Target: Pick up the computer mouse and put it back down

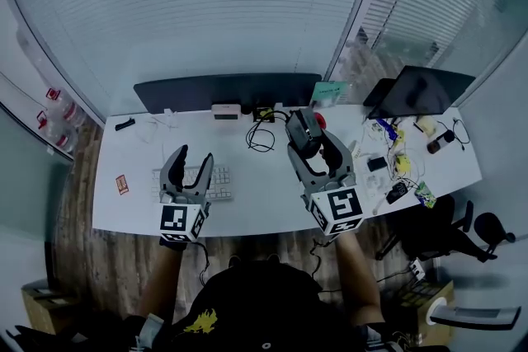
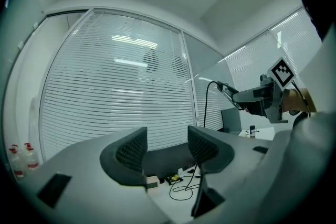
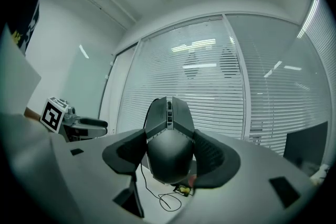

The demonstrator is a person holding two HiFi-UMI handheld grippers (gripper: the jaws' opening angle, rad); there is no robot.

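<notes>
One dark computer mouse (image 3: 168, 136) sat clamped in the right gripper (image 3: 169, 153), both pads pressed on its sides with the jaws about half spread. It was held in the air above the middle of the white desk (image 1: 247, 210), nose up, and its cable hung down toward the desk. In the head view the mouse (image 1: 303, 130) showed over the desk's far edge, between the jaws of the right gripper (image 1: 318, 146).

The left gripper (image 2: 167, 148) had its jaws wide apart with nothing between them. Seen from the head, the left gripper (image 1: 193, 161) hung over one white keyboard (image 1: 221, 184) near the near edge.

Each gripper carried one cube with black-and-white square markers. A small red-and-white card (image 1: 122, 184) lay toward the near left corner, its print too small to read. One long dark monitor (image 1: 227, 91) stood along the far edge, and one dark screen (image 1: 421, 91) at the far right corner. One loop of black cable (image 1: 261, 141) lay behind the keyboard. Two bottles (image 2: 18, 157) with red caps stood off the left end.
</notes>
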